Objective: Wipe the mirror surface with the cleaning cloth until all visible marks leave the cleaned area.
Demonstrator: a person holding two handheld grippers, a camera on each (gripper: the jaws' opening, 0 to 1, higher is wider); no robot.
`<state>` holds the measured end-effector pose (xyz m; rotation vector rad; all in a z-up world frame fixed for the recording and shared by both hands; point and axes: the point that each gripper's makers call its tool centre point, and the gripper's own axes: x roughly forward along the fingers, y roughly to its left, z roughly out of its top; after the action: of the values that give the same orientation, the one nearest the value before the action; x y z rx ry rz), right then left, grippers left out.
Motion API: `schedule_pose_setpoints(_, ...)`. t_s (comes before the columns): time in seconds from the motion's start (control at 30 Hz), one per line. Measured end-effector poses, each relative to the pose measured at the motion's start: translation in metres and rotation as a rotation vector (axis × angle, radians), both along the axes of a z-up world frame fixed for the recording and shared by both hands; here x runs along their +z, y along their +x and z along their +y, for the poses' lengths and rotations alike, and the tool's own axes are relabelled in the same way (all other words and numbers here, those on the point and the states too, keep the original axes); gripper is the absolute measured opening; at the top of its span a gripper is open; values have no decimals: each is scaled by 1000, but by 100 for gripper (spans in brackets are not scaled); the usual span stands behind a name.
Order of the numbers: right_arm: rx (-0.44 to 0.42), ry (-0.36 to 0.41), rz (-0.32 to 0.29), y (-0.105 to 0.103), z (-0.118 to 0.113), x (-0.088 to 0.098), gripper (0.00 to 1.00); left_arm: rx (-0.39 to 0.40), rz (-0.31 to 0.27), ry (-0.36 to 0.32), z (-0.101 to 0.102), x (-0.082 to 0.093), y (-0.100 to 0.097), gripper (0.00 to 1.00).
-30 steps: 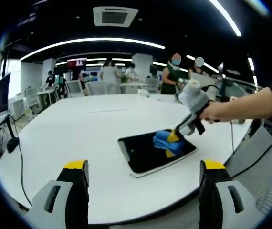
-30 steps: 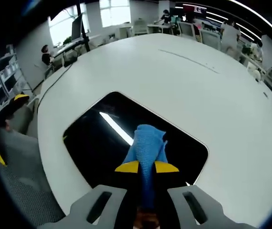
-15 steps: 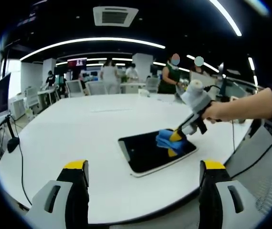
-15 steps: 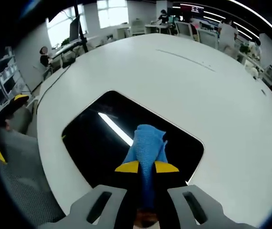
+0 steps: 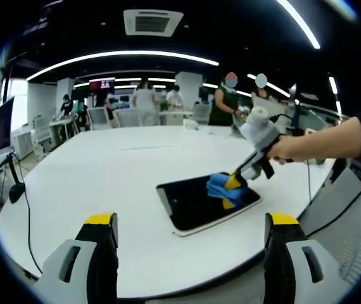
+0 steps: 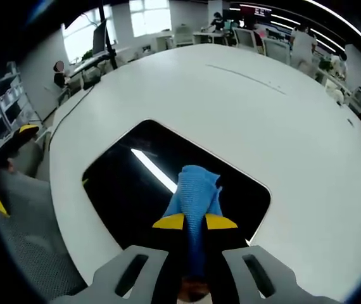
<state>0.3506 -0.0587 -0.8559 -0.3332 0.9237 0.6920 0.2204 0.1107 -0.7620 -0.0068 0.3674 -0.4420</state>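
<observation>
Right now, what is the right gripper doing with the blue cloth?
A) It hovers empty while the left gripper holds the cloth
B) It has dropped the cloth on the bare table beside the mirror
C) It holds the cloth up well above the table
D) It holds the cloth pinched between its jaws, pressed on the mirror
D: the right gripper has its jaws shut on the blue cloth, which rests on the dark mirror; the left gripper is open and empty.
</observation>
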Motion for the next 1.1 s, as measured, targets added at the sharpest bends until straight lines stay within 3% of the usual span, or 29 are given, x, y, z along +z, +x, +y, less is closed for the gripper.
schedule_pose_setpoints(0.6, 0, 0, 1, 1, -1, 0, 5, 0, -2, -1, 1, 1, 0, 96)
schedule_pose_setpoints(1.1, -19, -9, 0, 2, -15, 0, 5, 1, -2, -1, 1, 1, 0, 96)
